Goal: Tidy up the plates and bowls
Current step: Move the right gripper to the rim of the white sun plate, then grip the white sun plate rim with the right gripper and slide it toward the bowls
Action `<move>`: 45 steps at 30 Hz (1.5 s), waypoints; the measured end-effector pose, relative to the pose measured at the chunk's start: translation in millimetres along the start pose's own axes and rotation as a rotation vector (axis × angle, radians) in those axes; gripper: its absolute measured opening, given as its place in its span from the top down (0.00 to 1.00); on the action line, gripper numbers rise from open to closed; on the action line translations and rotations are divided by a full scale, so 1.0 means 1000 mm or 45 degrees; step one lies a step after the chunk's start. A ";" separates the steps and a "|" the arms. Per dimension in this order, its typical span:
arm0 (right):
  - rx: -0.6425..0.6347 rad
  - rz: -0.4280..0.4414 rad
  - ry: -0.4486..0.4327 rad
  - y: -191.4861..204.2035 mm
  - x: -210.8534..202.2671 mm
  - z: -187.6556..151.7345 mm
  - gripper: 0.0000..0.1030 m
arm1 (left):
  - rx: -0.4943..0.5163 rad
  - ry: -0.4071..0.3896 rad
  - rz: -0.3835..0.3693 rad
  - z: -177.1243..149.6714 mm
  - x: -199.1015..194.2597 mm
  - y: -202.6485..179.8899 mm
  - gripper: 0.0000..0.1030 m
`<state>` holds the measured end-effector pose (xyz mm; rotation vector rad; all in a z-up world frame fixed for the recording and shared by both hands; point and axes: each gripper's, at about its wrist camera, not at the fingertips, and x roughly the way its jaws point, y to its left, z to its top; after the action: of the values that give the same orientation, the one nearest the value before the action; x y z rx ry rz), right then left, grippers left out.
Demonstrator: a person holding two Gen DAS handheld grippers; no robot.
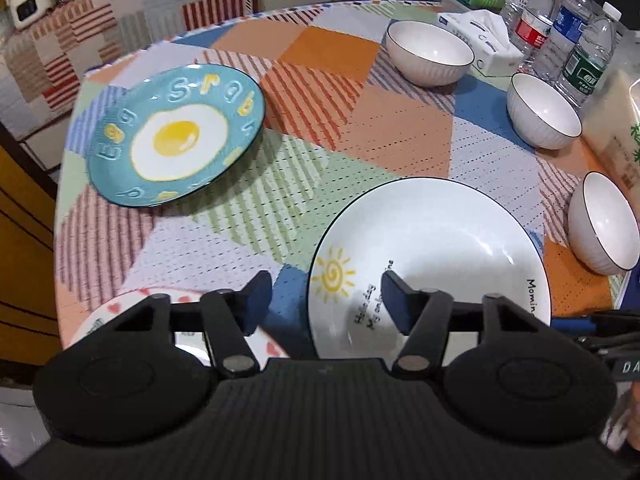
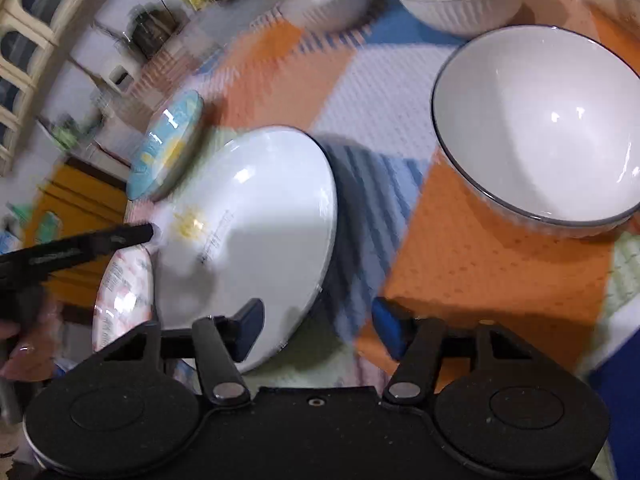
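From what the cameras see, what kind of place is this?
Probably a dining table in a home. A patchwork tablecloth carries an egg-pattern plate and white bowls, with water bottles and a tissue box at the far edge.

The left gripper (image 1: 326, 300) is all black plastic. Its wide base has thin ridges running across it. On each side sits 1 big round bump with a smooth circle in the middle. 2 flat black arms reach forward, each pinned by a shiny silver screw. The fingers (image 1: 258, 300) end in dark blue pads. White letters "DA" show on a black part at the right edge.

The right gripper (image 2: 318, 330) looks the same: black body, 2 silver screws, blue pads, plus 1 small screw in the middle.
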<state>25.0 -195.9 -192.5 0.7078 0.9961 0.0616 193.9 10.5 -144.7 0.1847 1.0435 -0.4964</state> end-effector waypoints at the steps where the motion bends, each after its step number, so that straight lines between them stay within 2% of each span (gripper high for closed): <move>1: -0.030 0.017 0.013 0.002 0.003 0.001 0.44 | 0.003 0.015 0.001 0.002 0.005 0.000 0.51; 2: -0.054 0.025 -0.006 0.004 0.005 0.002 0.44 | 0.007 0.033 0.001 0.005 0.011 0.000 0.54; 4: -0.062 0.012 -0.032 0.002 0.005 0.002 0.53 | 0.013 0.066 0.000 0.008 0.019 -0.003 0.66; 6: -0.034 0.027 -0.032 -0.002 0.006 0.003 0.82 | 0.042 0.121 0.003 0.011 0.029 -0.007 0.68; 8: 0.007 0.052 -0.030 -0.011 0.008 0.004 0.86 | 0.062 0.154 0.033 0.012 0.040 -0.008 0.68; 10: 0.020 0.074 -0.035 -0.015 0.012 0.004 0.86 | 0.028 0.134 0.029 0.013 0.044 -0.004 0.68; 13: 0.019 0.097 -0.046 -0.019 0.015 0.004 0.86 | -0.036 0.216 -0.046 0.013 0.055 0.002 0.74; 17: 0.012 0.105 -0.047 -0.020 0.015 0.004 0.87 | -0.039 0.251 -0.011 0.010 0.053 -0.001 0.75; 23: -0.002 0.123 -0.049 -0.020 0.018 0.009 0.83 | -0.069 0.244 0.007 0.009 0.052 -0.002 0.73; 29: -0.024 0.114 -0.076 -0.024 0.017 0.014 0.84 | -0.153 0.175 -0.050 0.015 0.043 -0.001 0.71; 35: -0.029 0.113 -0.115 -0.024 0.013 0.027 0.84 | -0.162 0.120 -0.077 0.027 0.034 -0.001 0.71; 39: -0.073 0.108 -0.128 -0.017 0.010 0.046 0.84 | -0.160 0.105 -0.098 0.036 0.036 0.009 0.71; 42: -0.163 0.087 -0.115 -0.006 0.017 0.069 0.84 | -0.211 0.075 -0.087 0.039 0.041 0.022 0.71; 45: -0.236 0.090 -0.120 0.008 0.022 0.092 0.84 | -0.298 0.046 -0.124 0.044 0.042 0.038 0.71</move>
<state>111.6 -229.1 -173.3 0.5706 0.8627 0.1782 263.0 14.2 -162.0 -0.0654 1.1411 -0.4559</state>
